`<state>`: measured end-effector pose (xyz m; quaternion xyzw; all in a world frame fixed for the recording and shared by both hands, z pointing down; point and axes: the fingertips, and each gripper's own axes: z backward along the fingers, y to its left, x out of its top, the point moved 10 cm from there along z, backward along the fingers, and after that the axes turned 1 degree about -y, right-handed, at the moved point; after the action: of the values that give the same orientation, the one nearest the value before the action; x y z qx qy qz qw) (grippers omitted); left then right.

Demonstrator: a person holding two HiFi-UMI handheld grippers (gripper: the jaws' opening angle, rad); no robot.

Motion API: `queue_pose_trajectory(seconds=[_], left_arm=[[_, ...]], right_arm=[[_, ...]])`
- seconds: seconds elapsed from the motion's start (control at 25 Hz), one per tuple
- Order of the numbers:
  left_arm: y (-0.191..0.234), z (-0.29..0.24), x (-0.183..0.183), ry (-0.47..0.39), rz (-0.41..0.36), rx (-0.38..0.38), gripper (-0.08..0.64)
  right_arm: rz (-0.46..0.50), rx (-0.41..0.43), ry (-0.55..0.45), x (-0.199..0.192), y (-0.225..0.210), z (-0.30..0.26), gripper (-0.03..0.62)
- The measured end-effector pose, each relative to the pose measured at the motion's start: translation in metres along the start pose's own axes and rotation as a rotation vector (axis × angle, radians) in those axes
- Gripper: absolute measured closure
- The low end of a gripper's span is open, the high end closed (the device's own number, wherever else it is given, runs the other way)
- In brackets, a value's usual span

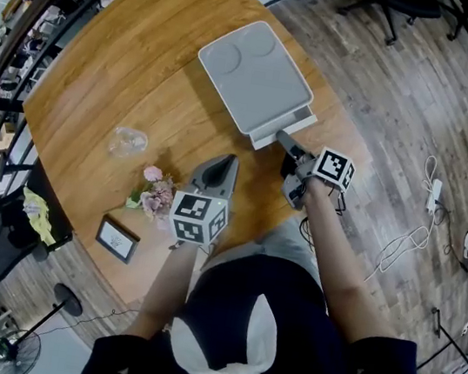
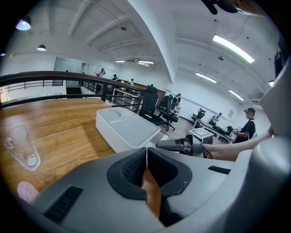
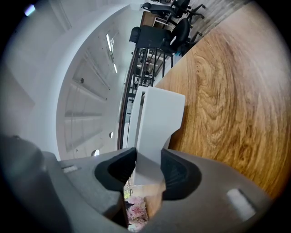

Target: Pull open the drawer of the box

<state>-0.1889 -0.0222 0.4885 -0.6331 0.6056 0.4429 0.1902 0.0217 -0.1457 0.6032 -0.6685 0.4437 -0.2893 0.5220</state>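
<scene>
The white box (image 1: pixel 253 75) lies on the round wooden table (image 1: pixel 122 58), and its drawer (image 1: pixel 283 124) sticks out a little at the end nearest me. My right gripper (image 1: pixel 282 137) is at that drawer's front. In the right gripper view the white drawer front (image 3: pixel 157 123) sits between the two pads, and my right gripper (image 3: pixel 148 170) is shut on it. My left gripper (image 1: pixel 224 164) rests over the table just left of the drawer, pointing at the box (image 2: pixel 127 127). Its jaws meet at the tips with nothing between them, so my left gripper (image 2: pixel 146 152) is shut.
A clear glass (image 1: pixel 127 141) lies on its side at the left. Pink flowers (image 1: pixel 156 196) and a small framed card (image 1: pixel 117 239) sit near the table's front edge. Cables (image 1: pixel 417 224) trail on the wood floor to the right.
</scene>
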Motion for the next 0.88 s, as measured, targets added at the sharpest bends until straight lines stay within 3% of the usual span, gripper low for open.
queue_pose_trajectory(seconds=[0.88], left_arm=[[-0.024, 0.006, -0.005, 0.016, -0.024, -0.031, 0.537]], right_arm=[[0.008, -0.02, 0.002, -0.01, -0.004, 0.026, 0.422]])
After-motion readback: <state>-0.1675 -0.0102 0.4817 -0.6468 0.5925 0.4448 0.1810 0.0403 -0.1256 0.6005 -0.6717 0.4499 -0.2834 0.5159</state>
